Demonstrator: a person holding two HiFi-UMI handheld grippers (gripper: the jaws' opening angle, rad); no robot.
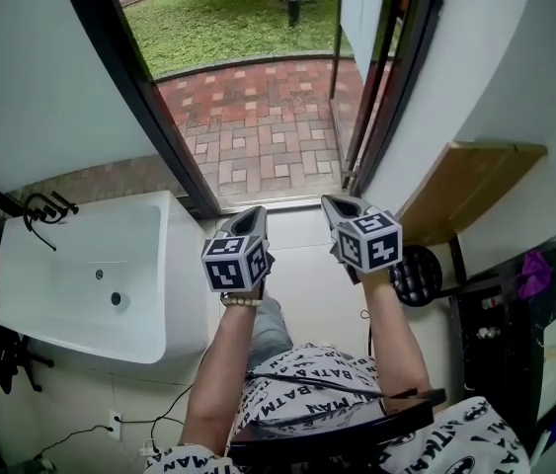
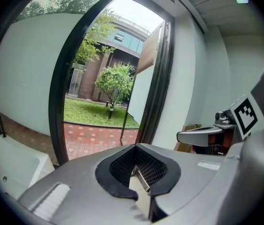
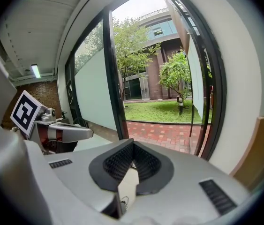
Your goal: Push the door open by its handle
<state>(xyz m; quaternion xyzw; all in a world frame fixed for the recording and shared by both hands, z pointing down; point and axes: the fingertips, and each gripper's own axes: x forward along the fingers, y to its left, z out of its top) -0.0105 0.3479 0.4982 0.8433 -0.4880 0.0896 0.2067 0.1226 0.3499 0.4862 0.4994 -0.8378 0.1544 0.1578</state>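
Note:
The door (image 1: 361, 18) stands open, its pale leaf swung outward at the right of the dark-framed doorway (image 1: 139, 97). A thin dark upright bar (image 1: 335, 47) runs along the leaf; I cannot tell if it is the handle. My left gripper (image 1: 248, 217) and right gripper (image 1: 342, 205) hang side by side just inside the threshold, both pointing at the opening and clear of the door. Each is shut with nothing between its jaws. In the left gripper view my own gripper (image 2: 138, 159) aims at the doorway, the door leaf (image 2: 143, 90) is beyond it and the right gripper (image 2: 192, 136) is beside it. In the right gripper view that gripper (image 3: 132, 156) faces the same opening.
A white tub (image 1: 80, 284) with a black tap (image 1: 45, 210) fills the floor at the left. A cardboard box (image 1: 465, 186) leans on the right wall, above a round black object (image 1: 416, 275) and a dark shelf (image 1: 515, 314). Brick paving (image 1: 258, 131) and lawn lie outside.

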